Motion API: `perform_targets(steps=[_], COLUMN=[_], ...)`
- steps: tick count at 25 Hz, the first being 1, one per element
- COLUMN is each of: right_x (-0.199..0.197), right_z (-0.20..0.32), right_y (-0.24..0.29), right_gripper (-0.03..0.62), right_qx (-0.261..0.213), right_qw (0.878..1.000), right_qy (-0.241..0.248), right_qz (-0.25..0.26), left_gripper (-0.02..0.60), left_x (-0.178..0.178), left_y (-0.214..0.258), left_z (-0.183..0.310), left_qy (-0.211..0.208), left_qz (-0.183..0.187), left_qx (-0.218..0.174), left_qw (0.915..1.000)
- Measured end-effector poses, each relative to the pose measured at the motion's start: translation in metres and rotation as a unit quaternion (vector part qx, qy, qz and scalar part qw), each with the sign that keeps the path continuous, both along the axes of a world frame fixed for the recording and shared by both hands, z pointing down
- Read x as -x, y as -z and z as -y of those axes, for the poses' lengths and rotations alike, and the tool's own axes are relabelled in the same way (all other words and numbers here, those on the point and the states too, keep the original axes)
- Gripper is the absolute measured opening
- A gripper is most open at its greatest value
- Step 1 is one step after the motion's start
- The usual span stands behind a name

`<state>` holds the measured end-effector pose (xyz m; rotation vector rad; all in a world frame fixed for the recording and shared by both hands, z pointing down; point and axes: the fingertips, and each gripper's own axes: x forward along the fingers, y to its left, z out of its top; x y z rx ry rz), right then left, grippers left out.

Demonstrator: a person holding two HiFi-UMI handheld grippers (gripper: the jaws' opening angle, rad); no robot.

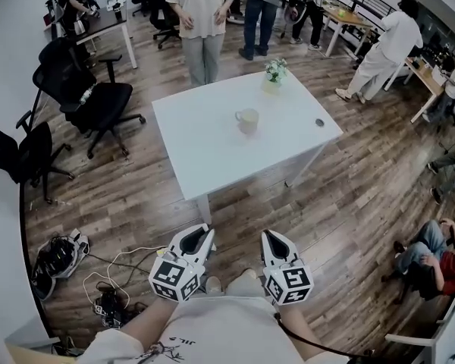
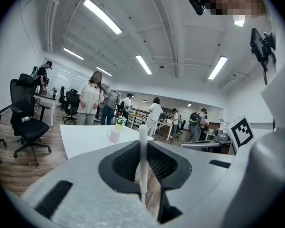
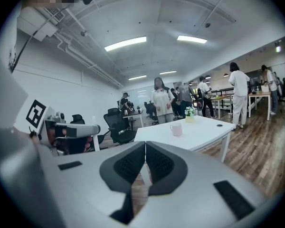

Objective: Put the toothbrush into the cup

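A pale cup (image 1: 247,120) with a handle stands near the middle of the white table (image 1: 205,154); it also shows as the cup (image 2: 113,135) and the cup (image 3: 175,128) in the gripper views. My left gripper (image 1: 203,233) is held close to my body, short of the table, shut on a white toothbrush (image 2: 142,158) that stands up between its jaws. My right gripper (image 1: 271,238) hangs beside it, shut with nothing between its jaws (image 3: 145,161). Both are well apart from the cup.
A small potted plant (image 1: 274,73) sits at the table's far edge and a small dark disc (image 1: 319,123) near its right corner. Black office chairs (image 1: 87,97) stand left. Several people stand beyond the table. Cables and a bag (image 1: 54,258) lie on the wooden floor at left.
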<state>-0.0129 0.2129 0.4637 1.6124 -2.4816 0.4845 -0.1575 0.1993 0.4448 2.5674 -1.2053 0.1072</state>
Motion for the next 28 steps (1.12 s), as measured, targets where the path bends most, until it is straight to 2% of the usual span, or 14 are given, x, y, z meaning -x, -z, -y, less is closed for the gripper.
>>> perform_targets(steps=[6, 12, 22, 28], right_x=[-0.010, -0.030, -0.087, -0.118], right_z=[0.036, 0.106, 0.237, 0.293], right_y=[-0.006, -0.015, 0.000, 0.000], right_gripper=[0.018, 0.018, 0.018, 0.018], right_qx=[0.002, 0.003, -0.007, -0.005], right_qw=[1.000, 1.000, 0.999, 0.998], right_qy=[-0.007, 0.002, 0.039, 0.058], right_qz=[0.000, 0.006, -0.014, -0.017], left_gripper=[0.055, 0.055, 0.055, 0.055], left_x=[-0.009, -0.027, -0.082, -0.112], left_y=[0.000, -0.005, 0.011, 0.013], left_z=[0.036, 0.102, 0.235, 0.284], left_qy=[-0.010, 0.002, 0.037, 0.051], left_qz=[-0.003, -0.003, -0.011, -0.006], left_qx=[-0.005, -0.003, -0.012, -0.017], left_qw=[0.9999, 1.0000, 0.9992, 0.9985])
